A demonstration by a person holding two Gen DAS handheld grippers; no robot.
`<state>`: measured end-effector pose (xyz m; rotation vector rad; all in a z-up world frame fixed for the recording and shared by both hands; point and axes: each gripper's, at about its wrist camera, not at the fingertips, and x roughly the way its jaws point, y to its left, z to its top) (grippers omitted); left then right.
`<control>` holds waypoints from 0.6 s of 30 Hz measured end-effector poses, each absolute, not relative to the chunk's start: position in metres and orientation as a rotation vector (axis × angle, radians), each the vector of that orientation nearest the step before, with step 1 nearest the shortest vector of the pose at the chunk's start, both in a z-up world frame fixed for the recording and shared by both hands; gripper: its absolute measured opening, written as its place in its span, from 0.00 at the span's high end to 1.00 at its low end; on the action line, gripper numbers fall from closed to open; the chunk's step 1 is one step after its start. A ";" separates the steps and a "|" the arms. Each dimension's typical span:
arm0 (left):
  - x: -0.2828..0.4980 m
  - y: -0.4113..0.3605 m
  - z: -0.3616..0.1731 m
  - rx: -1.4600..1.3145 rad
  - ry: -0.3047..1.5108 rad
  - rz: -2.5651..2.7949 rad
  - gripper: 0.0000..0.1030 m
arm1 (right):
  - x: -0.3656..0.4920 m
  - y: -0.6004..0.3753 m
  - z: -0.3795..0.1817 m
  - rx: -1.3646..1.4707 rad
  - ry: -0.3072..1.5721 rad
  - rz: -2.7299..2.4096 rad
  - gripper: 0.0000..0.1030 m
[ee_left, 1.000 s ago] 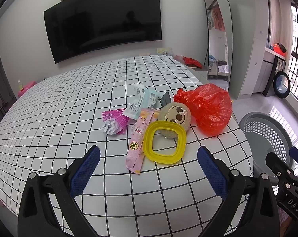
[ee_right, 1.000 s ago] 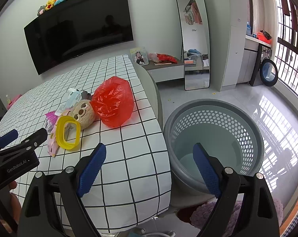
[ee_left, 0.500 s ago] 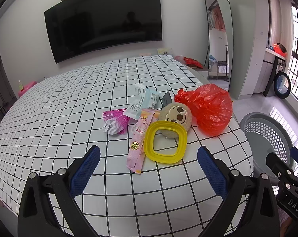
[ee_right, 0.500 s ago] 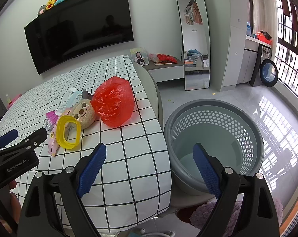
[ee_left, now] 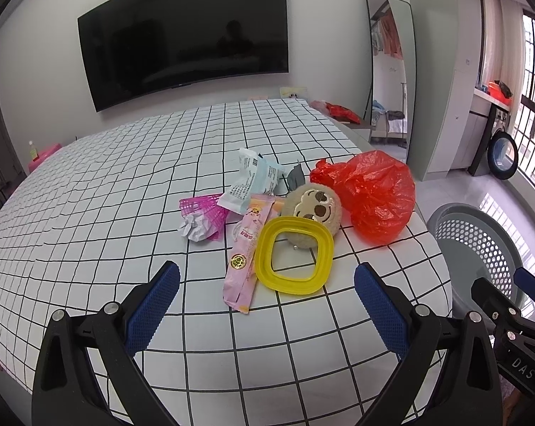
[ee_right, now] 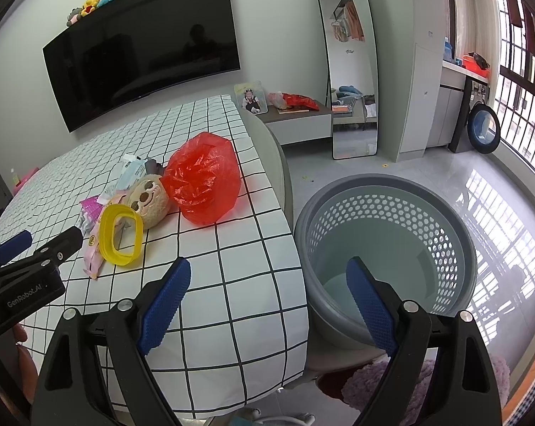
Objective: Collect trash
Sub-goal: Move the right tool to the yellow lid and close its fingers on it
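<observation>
Left gripper (ee_left: pixel 265 285): jaws spread wide, holding nothing, hovering above the near part of the bed (ee_left: pixel 125 184) and aimed at the heap of litter.
Right gripper (ee_right: pixel 267 284): also spread wide and empty, poised over the bed's corner, one finger above the sheet and the other above the basket.
Yellow ring (ee_left: pixel 295 255): nearest piece to the left gripper, lying flat just ahead of it, between the lines of its two fingers; its far edge is touching the plush toy.
Pink wrapper (ee_left: pixel 247 245): long, lying partly under the ring's left side, its near end pointing toward the left gripper.
Plush toy (ee_left: pixel 311 209): round, face up, right behind the ring.
Red plastic bag (ee_left: pixel 374 195): puffed up, to the right of the toy and touching it, close to the bed's edge.
White-and-blue packet (ee_left: pixel 251 184): behind the wrapper.
Crumpled paper (ee_left: pixel 196 227): on pink mesh (ee_left: pixel 205 206), left of the heap.
Grey laundry basket (ee_right: pixel 384 259): on the floor just beside the bed, under the right gripper's right finger.
</observation>
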<state>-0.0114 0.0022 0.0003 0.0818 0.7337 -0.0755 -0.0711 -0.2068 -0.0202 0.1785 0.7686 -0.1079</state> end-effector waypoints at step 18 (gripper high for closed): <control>0.008 0.034 -0.023 0.038 0.793 -0.043 0.06 | -0.037 -0.193 -0.052 0.177 0.842 -0.024 0.17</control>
